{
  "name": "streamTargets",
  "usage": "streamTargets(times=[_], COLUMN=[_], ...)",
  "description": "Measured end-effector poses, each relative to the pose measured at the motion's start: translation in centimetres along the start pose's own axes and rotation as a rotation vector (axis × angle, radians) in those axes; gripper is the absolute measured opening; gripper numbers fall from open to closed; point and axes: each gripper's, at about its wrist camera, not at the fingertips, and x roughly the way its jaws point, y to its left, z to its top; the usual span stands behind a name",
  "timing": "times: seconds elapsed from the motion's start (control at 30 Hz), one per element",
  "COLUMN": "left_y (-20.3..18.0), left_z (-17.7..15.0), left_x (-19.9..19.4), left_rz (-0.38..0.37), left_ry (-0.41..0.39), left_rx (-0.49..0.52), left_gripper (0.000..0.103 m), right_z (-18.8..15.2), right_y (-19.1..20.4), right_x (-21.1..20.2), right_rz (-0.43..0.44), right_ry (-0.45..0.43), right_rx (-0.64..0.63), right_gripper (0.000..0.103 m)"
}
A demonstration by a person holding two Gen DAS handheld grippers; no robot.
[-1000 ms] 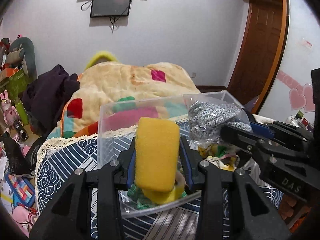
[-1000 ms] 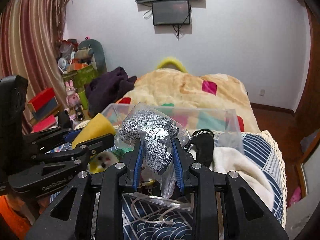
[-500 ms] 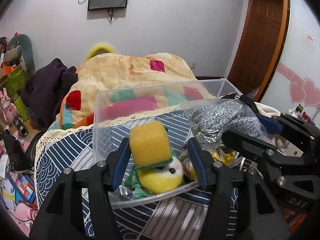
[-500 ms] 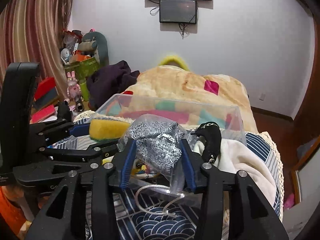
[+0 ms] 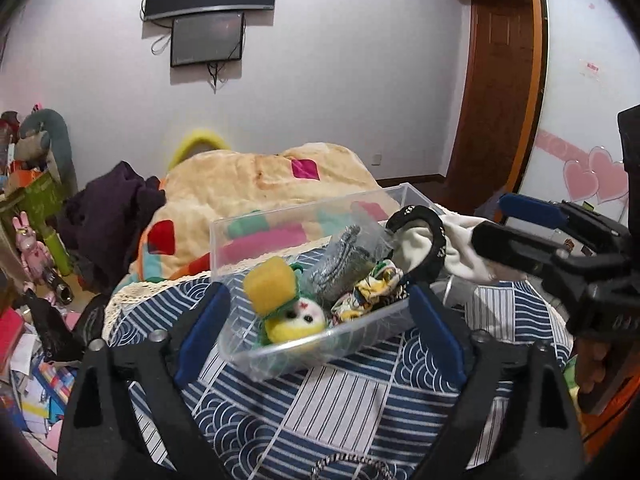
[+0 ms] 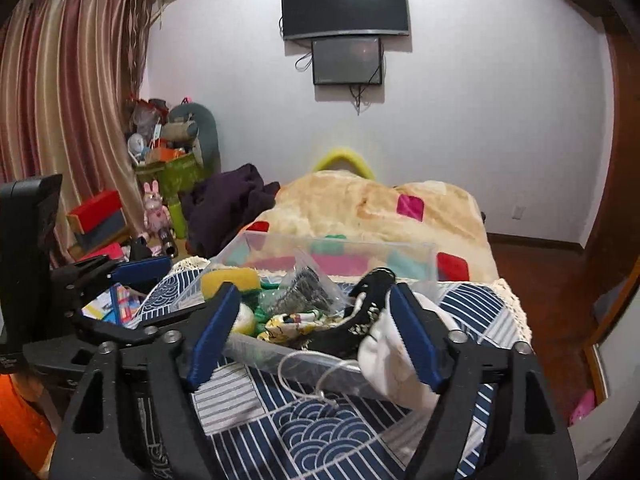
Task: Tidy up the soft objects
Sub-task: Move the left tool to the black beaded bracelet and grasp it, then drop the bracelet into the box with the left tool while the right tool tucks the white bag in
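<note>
A clear plastic bin [image 5: 304, 354] [image 6: 416, 250] stands on the blue patterned cloth. In it lie a yellow sponge [image 5: 270, 286] [image 6: 230, 278] on a yellow plush toy [image 5: 294, 318], a bagged grey knit piece [image 5: 344, 264] [image 6: 306, 290], a printed cloth [image 5: 370, 296] and a black and white garment [image 5: 424, 240] [image 6: 384, 344] hanging over its right end. My left gripper [image 5: 316, 330] is open and empty in front of the bin. My right gripper [image 6: 314, 330] is open and empty just before the bin.
A beige quilt with coloured squares [image 5: 264, 184] covers the bed behind the bin. A dark purple garment [image 5: 108, 208] lies to the left. Toys and boxes [image 6: 160, 184] clutter the left floor. A wooden door [image 5: 496, 92] is at the right.
My left gripper opened and let the yellow sponge drop into the bin. My right gripper opened and let go of the bagged grey knit piece. Both pulled back.
</note>
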Motion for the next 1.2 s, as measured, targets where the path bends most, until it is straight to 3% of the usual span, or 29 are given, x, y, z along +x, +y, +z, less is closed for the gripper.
streamTargets(times=[0.23, 0.47, 0.73, 0.83, 0.9, 1.1, 1.2], left_y=[0.3, 2.7, 1.9, 1.3, 0.8, 0.2, 0.6], left_z=[-3.4, -8.6, -12.4, -12.6, -12.5, -12.3, -12.1], left_x=[-1.1, 0.5, 1.3, 1.5, 1.6, 1.9, 2.0], left_rz=[0.006, 0.012, -0.039, -0.034, -0.049, -0.036, -0.027], left_ry=[0.044, 0.166, 0.244, 0.233, 0.226, 0.21, 0.207], left_rx=[0.009, -0.098, -0.094, -0.07, -0.058, -0.039, -0.049], left_gripper=[0.093, 0.093, 0.072, 0.067, 0.055, 0.023, 0.009], right_z=[-1.8, -4.6, -6.8, -7.0, -7.0, -6.3, -5.8], right_y=[-1.5, -3.7, -5.3, -5.6, -5.8, -5.9, -5.3], right_x=[-1.4, -1.1, -0.3, -0.1, 0.2, 0.1, -0.2], right_rz=[-0.029, -0.078, -0.107, -0.112, -0.114, -0.105, -0.082], right_ry=[0.012, 0.085, 0.158, 0.159, 0.156, 0.114, 0.087], right_rx=[0.031, 0.075, 0.105, 0.12, 0.132, 0.135, 0.116], right_gripper=[0.076, 0.077, 0.077, 0.076, 0.076, 0.053, 0.024])
